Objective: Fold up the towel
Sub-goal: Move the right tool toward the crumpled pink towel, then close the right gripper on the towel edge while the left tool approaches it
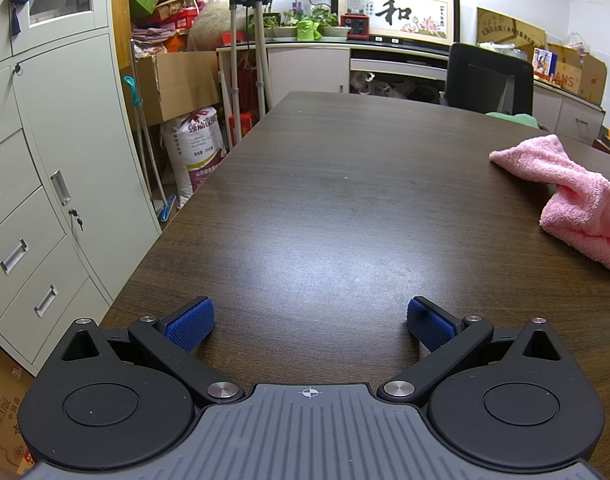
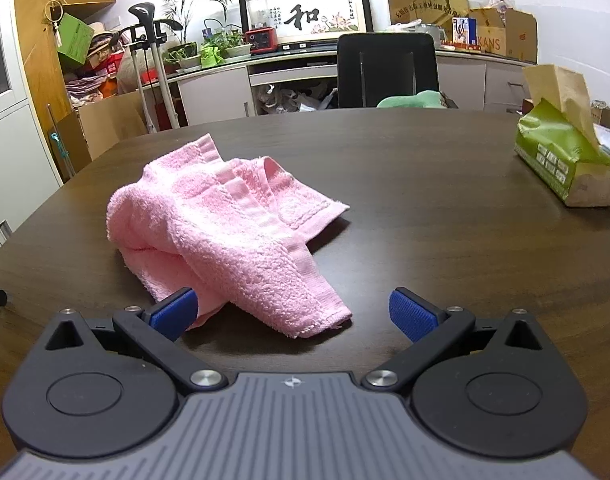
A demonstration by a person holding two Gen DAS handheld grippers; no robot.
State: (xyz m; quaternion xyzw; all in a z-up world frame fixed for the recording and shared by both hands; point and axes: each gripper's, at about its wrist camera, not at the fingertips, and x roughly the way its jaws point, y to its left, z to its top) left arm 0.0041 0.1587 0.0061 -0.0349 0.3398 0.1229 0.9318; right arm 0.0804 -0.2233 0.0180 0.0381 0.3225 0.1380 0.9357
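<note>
A pink towel (image 2: 225,232) lies crumpled in a loose heap on the dark wooden table (image 2: 445,240). My right gripper (image 2: 293,314) is open, low over the table, with the towel's near end lying between its blue pads; the left pad (image 2: 173,312) is at the towel's edge. In the left wrist view the towel (image 1: 573,196) lies far to the right. My left gripper (image 1: 311,322) is open and empty over bare table (image 1: 305,200), well to the left of the towel.
A green tissue pack (image 2: 565,160) sits at the table's right side. A black chair (image 2: 387,70) stands at the far edge with a green cloth (image 2: 413,100) on it. Grey cabinets (image 1: 45,180) and stacked clutter (image 1: 177,60) stand left of the table.
</note>
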